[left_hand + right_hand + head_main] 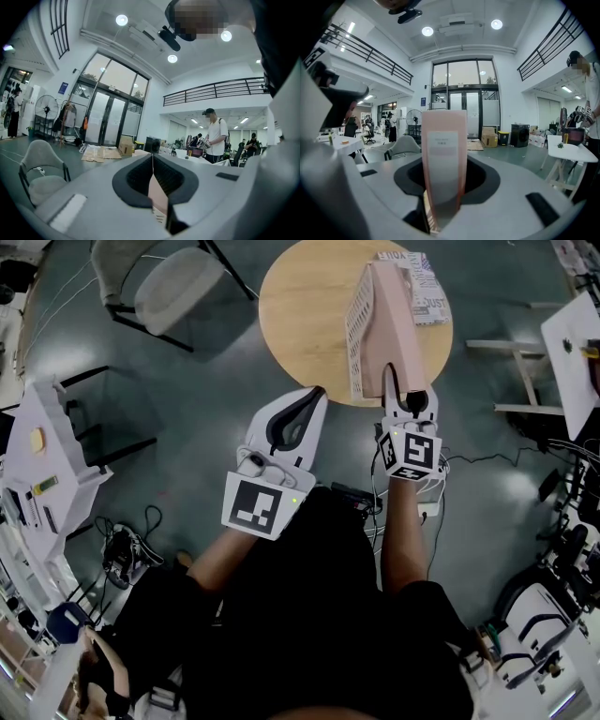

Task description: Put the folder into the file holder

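Note:
A pink folder (392, 320) stands upright on its edge over the round wooden table (300, 306). My right gripper (408, 395) is shut on its near end. In the right gripper view the folder's labelled spine (444, 150) rises between the jaws of my right gripper (443, 180). A white mesh file holder (356, 329) stands tight against the folder's left side; I cannot tell whether the folder is inside it. My left gripper (316, 393) hangs at the table's near edge, shut and empty. The tips of my left gripper (152, 161) meet, and the pink folder (158, 194) shows beyond them.
Printed papers (419, 282) lie at the table's far right. A grey chair (173, 287) stands to the left of the table. White tables sit at the left (47, 456) and right (572, 343). Cables (127, 545) lie on the floor. A person (216, 140) stands further off.

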Demonstrator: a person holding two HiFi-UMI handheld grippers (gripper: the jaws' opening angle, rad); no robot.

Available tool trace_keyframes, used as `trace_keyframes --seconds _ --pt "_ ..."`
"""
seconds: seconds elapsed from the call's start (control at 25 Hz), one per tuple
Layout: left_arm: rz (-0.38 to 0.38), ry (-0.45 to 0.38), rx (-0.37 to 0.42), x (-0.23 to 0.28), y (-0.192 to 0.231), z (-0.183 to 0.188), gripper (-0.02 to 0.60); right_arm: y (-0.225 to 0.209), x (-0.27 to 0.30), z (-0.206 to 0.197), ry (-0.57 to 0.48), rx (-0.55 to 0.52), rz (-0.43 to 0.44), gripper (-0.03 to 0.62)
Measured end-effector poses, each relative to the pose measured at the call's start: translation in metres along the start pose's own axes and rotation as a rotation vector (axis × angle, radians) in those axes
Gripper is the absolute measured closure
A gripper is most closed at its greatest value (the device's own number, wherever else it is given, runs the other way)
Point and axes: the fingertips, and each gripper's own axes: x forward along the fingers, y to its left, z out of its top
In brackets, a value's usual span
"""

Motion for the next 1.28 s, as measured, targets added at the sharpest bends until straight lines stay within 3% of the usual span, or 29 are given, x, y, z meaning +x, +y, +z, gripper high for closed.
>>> trace_keyframes --seconds 1.28 --pt "0.009 -0.01 0.0 -0.014 -0.018 -0.001 0.575 0.006 0.008 -0.021 0.006 -0.009 -0.008 0.434"
